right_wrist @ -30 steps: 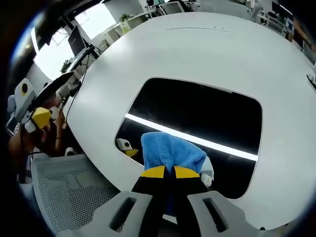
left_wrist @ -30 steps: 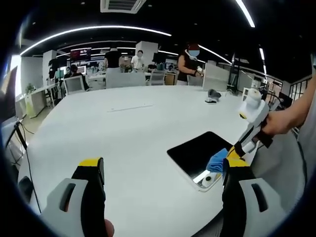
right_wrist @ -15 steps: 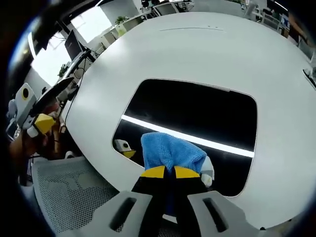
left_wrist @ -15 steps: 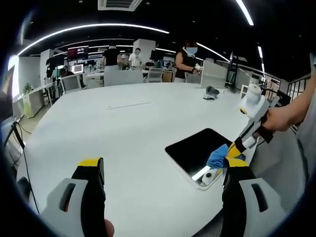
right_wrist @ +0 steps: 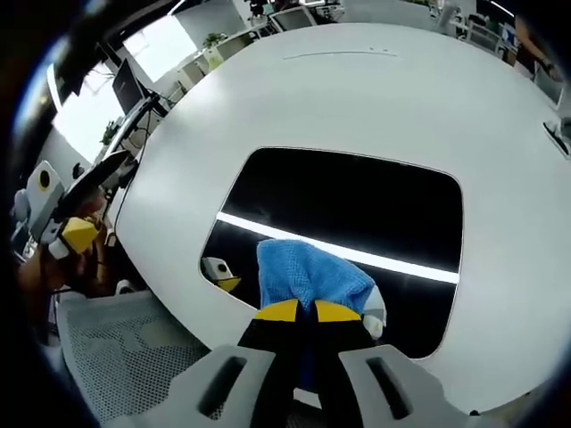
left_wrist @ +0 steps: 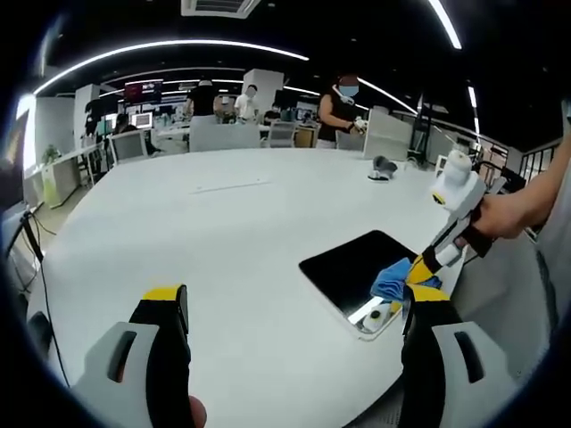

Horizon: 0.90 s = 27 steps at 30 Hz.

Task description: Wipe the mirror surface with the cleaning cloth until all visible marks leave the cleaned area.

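A rectangular mirror (right_wrist: 357,214) with rounded corners lies flat on the white round table (right_wrist: 375,98); it reflects a dark ceiling and one bright light strip. My right gripper (right_wrist: 305,310) is shut on a blue cleaning cloth (right_wrist: 308,275), pressing it onto the mirror's near edge. In the left gripper view the mirror (left_wrist: 357,270) lies at the right near the table's edge, with the cloth (left_wrist: 393,278) and the right gripper (left_wrist: 421,267) on it. My left gripper (left_wrist: 294,308) stands open over bare table, well left of the mirror.
A mesh chair seat (right_wrist: 125,357) sits below the table's edge. A small dark object (left_wrist: 384,169) lies at the table's far side. People (left_wrist: 343,111), chairs and desks stand beyond the table. A hand (left_wrist: 504,214) holds the right gripper.
The right gripper and cloth stay at the mirror's near edge; both views have shifted slightly with the hands.
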Motion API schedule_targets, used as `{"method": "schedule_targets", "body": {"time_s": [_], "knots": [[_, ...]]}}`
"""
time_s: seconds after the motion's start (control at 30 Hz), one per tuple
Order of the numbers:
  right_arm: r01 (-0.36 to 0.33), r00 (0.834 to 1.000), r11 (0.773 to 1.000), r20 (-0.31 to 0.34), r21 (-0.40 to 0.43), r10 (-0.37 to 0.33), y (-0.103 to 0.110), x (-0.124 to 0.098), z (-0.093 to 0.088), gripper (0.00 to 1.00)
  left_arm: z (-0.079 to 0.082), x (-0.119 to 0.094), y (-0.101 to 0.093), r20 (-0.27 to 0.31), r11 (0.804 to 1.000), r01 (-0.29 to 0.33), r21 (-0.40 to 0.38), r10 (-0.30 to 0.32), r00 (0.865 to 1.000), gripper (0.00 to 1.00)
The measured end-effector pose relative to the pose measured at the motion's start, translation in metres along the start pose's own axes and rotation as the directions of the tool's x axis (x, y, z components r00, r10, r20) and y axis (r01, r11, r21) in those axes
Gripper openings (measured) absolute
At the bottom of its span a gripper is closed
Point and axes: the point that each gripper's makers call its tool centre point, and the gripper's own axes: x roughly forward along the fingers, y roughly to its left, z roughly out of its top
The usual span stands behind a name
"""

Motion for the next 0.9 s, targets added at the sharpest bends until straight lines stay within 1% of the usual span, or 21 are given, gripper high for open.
{"method": "schedule_targets", "body": {"time_s": [0.03, 0.27, 0.37, 0.6, 0.7, 0.8, 0.9], "knots": [[0.006, 1.000, 1.000, 0.012, 0.005, -0.006, -0.001, 0.000, 0.003, 0.00, 0.000, 0.000, 0.000, -0.002, 1.000, 0.000, -0.001, 0.000, 1.000, 0.99], [0.006, 1.000, 1.000, 0.004, 0.000, -0.006, -0.004, 0.005, 0.012, 0.00, 0.001, -0.001, 0.001, -0.005, 1.000, 0.006, 0.007, -0.006, 1.000, 0.99], [0.008, 1.000, 1.000, 0.006, 0.006, -0.008, -0.005, 0.005, 0.017, 0.00, 0.001, -0.002, 0.005, -0.008, 1.000, 0.002, 0.011, -0.002, 1.000, 0.99], [0.015, 1.000, 1.000, -0.001, -0.011, -0.015, -0.007, 0.010, 0.030, 0.00, 0.002, -0.003, 0.012, -0.012, 1.000, -0.004, 0.009, 0.005, 1.000, 0.99], [0.019, 1.000, 1.000, 0.000, -0.001, -0.019, -0.010, 0.012, 0.036, 0.00, 0.003, -0.003, 0.014, -0.008, 1.000, -0.006, 0.004, 0.006, 1.000, 0.99], [0.031, 1.000, 0.999, 0.000, -0.011, -0.031, -0.013, 0.014, 0.042, 0.00, 0.005, -0.004, 0.015, 0.003, 1.000, -0.009, -0.001, 0.009, 1.000, 0.99], [0.036, 0.999, 0.999, 0.002, -0.011, -0.036, -0.016, 0.016, 0.050, 0.00, 0.002, -0.004, 0.016, 0.002, 1.000, -0.012, -0.014, 0.012, 1.000, 0.99]]}}
